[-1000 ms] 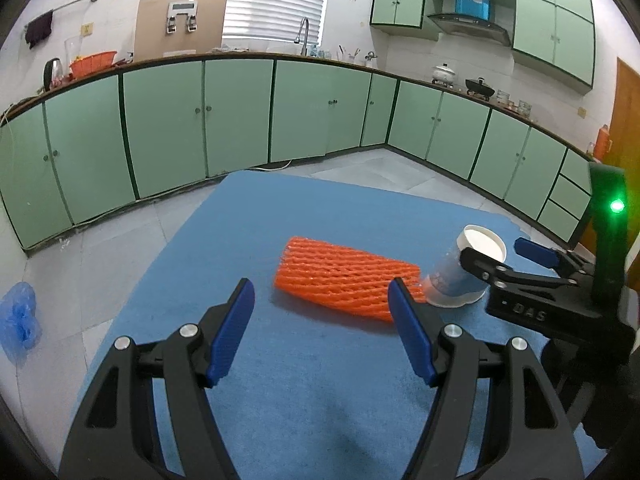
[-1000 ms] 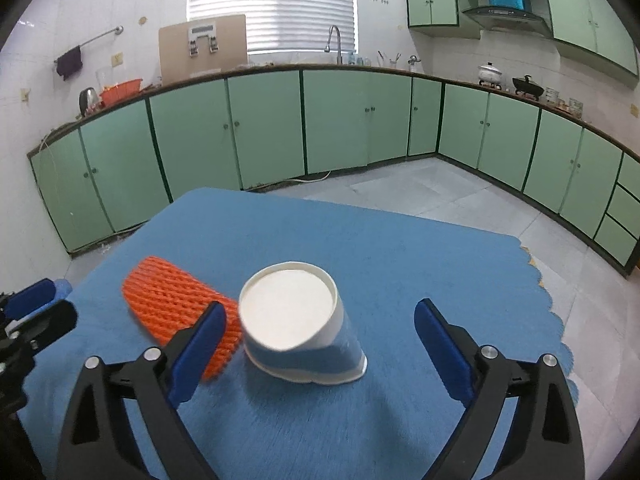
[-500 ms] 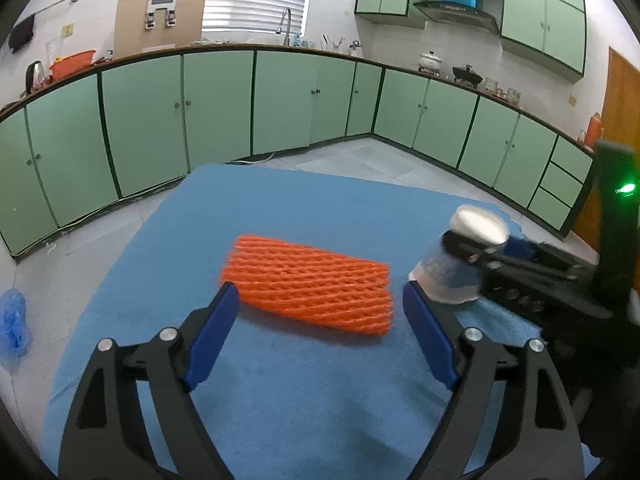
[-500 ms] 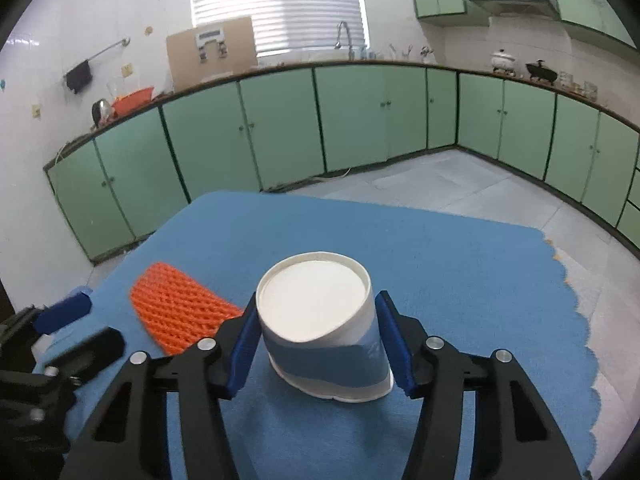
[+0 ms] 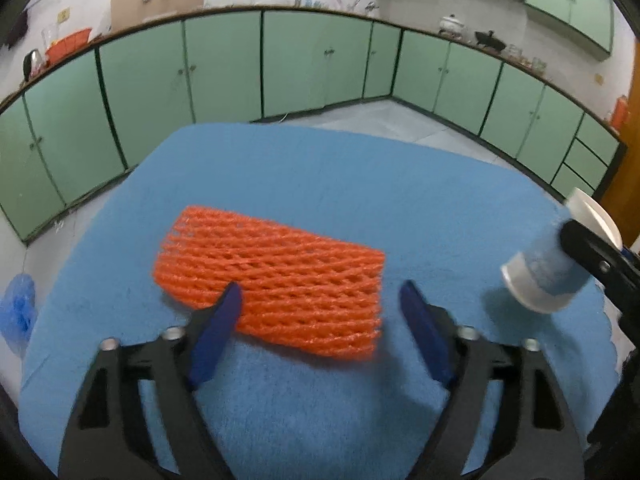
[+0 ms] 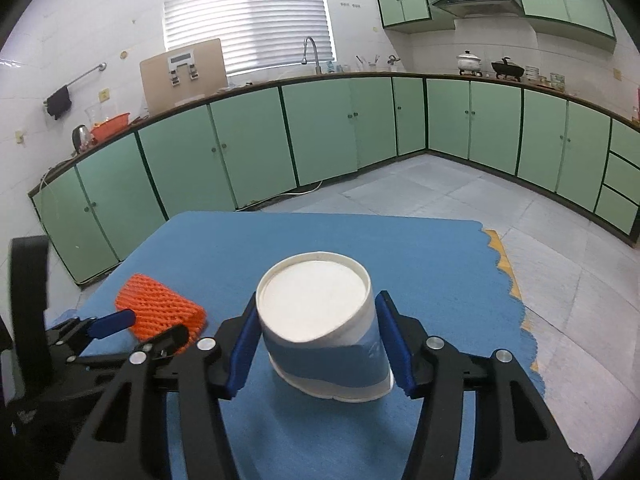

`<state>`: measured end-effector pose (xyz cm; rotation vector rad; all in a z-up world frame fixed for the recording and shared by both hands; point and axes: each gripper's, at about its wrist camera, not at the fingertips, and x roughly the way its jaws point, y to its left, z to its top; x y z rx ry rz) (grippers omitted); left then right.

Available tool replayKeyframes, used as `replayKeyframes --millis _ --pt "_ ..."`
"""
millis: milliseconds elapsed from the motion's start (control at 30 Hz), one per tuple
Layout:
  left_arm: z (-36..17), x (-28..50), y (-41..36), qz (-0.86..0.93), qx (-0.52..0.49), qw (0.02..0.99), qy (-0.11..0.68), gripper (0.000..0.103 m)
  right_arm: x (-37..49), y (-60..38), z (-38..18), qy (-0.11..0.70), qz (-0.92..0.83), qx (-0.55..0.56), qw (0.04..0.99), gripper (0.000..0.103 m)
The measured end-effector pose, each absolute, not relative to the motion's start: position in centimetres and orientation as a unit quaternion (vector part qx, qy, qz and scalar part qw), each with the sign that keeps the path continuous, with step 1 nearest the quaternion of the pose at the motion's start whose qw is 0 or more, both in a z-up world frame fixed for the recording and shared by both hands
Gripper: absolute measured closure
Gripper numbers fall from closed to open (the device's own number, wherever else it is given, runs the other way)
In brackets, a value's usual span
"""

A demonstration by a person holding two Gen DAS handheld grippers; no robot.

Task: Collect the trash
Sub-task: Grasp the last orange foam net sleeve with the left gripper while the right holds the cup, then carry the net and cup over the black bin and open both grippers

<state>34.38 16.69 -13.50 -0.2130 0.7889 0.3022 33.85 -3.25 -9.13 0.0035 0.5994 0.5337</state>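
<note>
An orange foam fruit net (image 5: 272, 276) lies flat on the blue tablecloth (image 5: 360, 184). My left gripper (image 5: 320, 332) is open, its blue fingers straddling the net's near edge just above the cloth. My right gripper (image 6: 316, 344) is shut on an upside-down white and blue paper cup (image 6: 320, 320) and holds it lifted and tilted above the cloth. The cup (image 5: 552, 268) also shows at the right of the left wrist view. The net (image 6: 160, 312) and the left gripper (image 6: 136, 328) show at the left of the right wrist view.
A blue plastic bag (image 5: 18, 312) lies on the tiled floor left of the table. Green kitchen cabinets (image 6: 320, 132) run along the walls behind. The tablecloth's scalloped right edge (image 6: 516, 292) marks the table's side.
My right gripper closed on the cup and lifted it off the cloth. My left gripper moved forward and down, so its fingers now straddle the net.
</note>
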Motion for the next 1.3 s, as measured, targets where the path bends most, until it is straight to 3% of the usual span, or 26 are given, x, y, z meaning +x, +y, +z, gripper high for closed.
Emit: replayKeyframes --millis 67,100,167,267,667,1300 --pt "-13.8 34.6 17.2 0.148 -0.114 0.902 0.388 0.054 33.8 -3.6 -9.2 0.293 0.259 0.004 0.92 0.047" --pt "-13.8 34.6 17.5 0.148 -0.119 0.902 0.387 0.059 33.7 -3.6 -9.3 0.293 0.259 0.005 0.92 0.047" --pt "-13.7 34.3 17.7 0.145 -0.126 0.904 0.381 0.082 33.3 -3.5 -9.3 0.294 0.257 0.006 0.92 0.047" --pt "-13.4 34.1 18.1 0.145 -0.131 0.907 0.372 0.091 32.8 -3.8 -9.2 0.293 0.256 0.005 0.921 0.047" --pt "-8.7 29.5 14.5 0.113 -0.116 0.937 0.309 0.093 28.8 -7.7 -5.8 0.254 0.234 0.011 0.939 0.047" --pt "-5.4 24.2 -3.3 -0.053 -0.069 0.956 0.28 0.093 19.7 -21.2 -2.5 0.232 0.124 0.034 0.964 0.047"
